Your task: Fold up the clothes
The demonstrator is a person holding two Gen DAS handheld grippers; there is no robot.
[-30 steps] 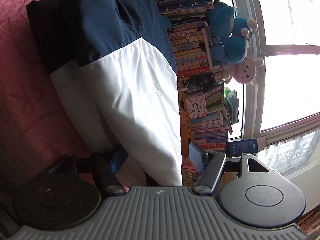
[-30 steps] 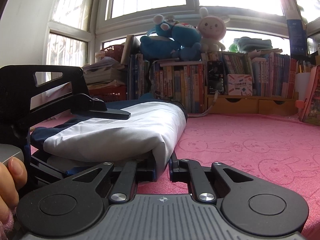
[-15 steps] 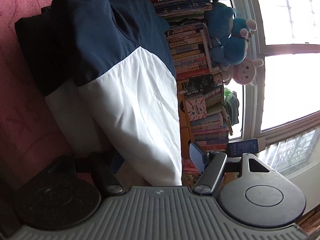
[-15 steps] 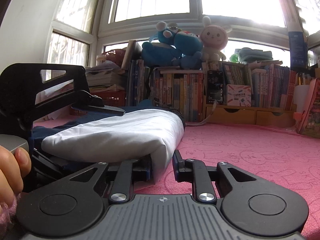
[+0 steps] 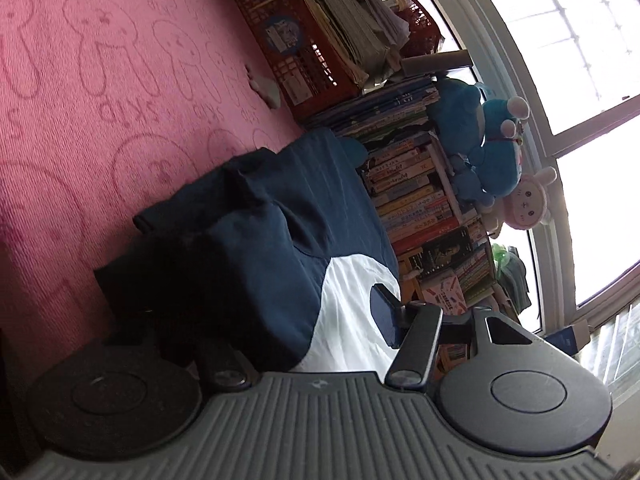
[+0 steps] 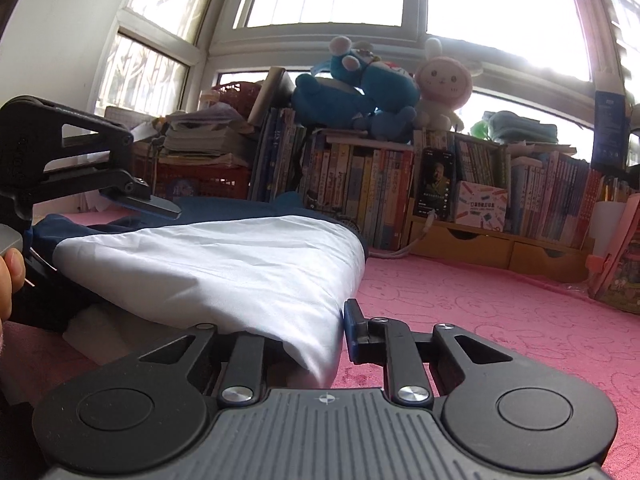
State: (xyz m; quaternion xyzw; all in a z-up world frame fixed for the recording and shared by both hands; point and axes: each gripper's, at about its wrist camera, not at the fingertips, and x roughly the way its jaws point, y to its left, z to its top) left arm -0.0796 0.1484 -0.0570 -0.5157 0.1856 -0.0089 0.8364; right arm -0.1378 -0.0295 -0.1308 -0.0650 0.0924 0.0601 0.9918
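A smooth navy-and-white garment [image 6: 224,256], folded into a soft bundle, was laid on a pink fleecy blanket [image 6: 480,312] embossed with rabbit outlines. The right gripper [image 6: 316,332] was held low and level, its fingers [image 6: 354,330] spread around the white edge. The left gripper [image 5: 288,328] was tilted sideways, its fingers [image 5: 384,316] parted around the bundle.

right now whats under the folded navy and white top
The folded top lies on the pink mat. At its near edge more white and navy layers show beneath. The mat directly under it is covered.
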